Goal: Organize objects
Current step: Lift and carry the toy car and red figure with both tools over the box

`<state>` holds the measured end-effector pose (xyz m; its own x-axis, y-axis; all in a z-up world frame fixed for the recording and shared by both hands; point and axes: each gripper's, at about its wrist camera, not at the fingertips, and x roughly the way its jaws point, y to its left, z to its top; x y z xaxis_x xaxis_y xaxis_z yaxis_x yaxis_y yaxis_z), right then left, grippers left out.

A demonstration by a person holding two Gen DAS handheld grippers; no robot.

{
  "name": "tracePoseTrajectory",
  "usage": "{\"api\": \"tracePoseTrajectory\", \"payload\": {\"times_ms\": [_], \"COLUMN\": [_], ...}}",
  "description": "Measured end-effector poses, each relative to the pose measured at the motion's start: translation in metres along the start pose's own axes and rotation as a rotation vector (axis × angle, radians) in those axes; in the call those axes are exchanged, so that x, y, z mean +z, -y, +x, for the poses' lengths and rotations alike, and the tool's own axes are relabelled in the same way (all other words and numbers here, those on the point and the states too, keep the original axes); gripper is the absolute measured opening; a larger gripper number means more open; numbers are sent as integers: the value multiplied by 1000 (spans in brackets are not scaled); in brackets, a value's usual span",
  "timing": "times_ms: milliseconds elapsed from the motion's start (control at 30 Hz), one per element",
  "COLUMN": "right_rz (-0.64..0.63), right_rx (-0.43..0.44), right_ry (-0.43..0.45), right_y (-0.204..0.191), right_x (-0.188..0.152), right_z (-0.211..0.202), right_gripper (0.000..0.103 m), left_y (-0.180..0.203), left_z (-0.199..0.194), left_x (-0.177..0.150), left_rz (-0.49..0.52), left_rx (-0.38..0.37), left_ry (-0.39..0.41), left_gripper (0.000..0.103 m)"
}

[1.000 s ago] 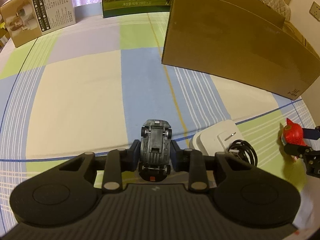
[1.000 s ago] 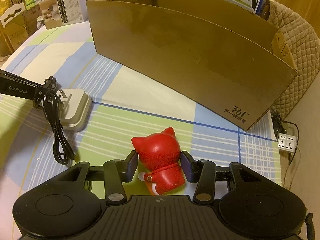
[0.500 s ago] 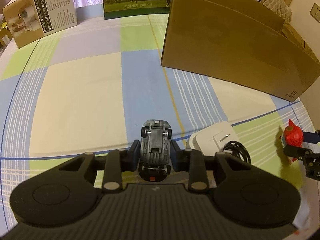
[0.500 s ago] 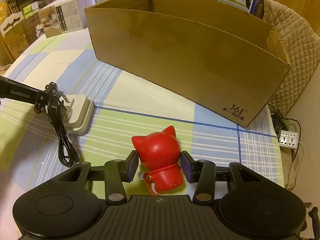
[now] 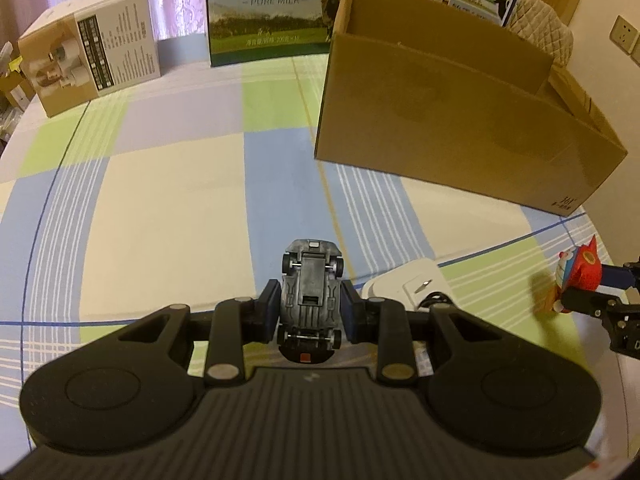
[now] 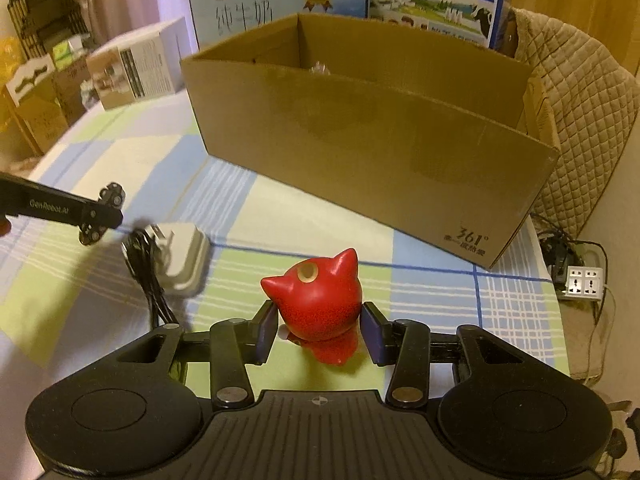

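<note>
Behind the open carton (image 6: 372, 152), the tall cartons carry Chinese milk lettering, and the left wrist view shows "PURE MILK" on the milk box (image 5: 272, 12); the carton's near corner reads "361°" with small print under it. The arm (image 6: 60, 210) crossing the right wrist view is marked "GenRobot.AI". Your left hand-held gripper (image 5: 311, 309) is clamped on the toy car (image 5: 311, 280), pads pressed to its sides; the car is belly-up, its long axis running straight away from you along the fingers, its far end toward the carton. Your right hand-held gripper (image 6: 320, 330) has the red figure (image 6: 316, 300) between its pads, narrowly spread; the left pad touches it, though the right shows a sliver of gap. The figure's ears tip toward the carton. A white charger (image 6: 182, 256) with black cord lies on the checked cloth (image 5: 168, 208) between them.
</note>
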<state>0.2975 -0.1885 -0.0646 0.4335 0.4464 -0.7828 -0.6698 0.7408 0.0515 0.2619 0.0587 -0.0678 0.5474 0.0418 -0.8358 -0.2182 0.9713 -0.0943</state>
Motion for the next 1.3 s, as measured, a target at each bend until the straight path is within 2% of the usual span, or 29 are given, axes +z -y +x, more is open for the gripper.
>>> {"api": "tracePoseTrajectory", "payload": {"times_ms": [433, 767, 1000, 1300], "right_rz": [24, 25, 28, 32], "right_rx": [39, 54, 7, -53], "right_ry": [127, 241, 302, 321], "right_y": [1, 11, 29, 57], "right_x": [26, 66, 97, 121], "right_z": [-40, -71, -80, -74], "right_gripper": [42, 42, 42, 42], "left_y": [19, 49, 69, 81], "left_z": [-29, -50, -52, -37], "left_x": [20, 66, 106, 135], "left_rz": [16, 69, 103, 116], "left_rx": [-47, -96, -103, -105], "left_ry": [66, 163, 225, 238], "left_gripper": [26, 26, 26, 26]}}
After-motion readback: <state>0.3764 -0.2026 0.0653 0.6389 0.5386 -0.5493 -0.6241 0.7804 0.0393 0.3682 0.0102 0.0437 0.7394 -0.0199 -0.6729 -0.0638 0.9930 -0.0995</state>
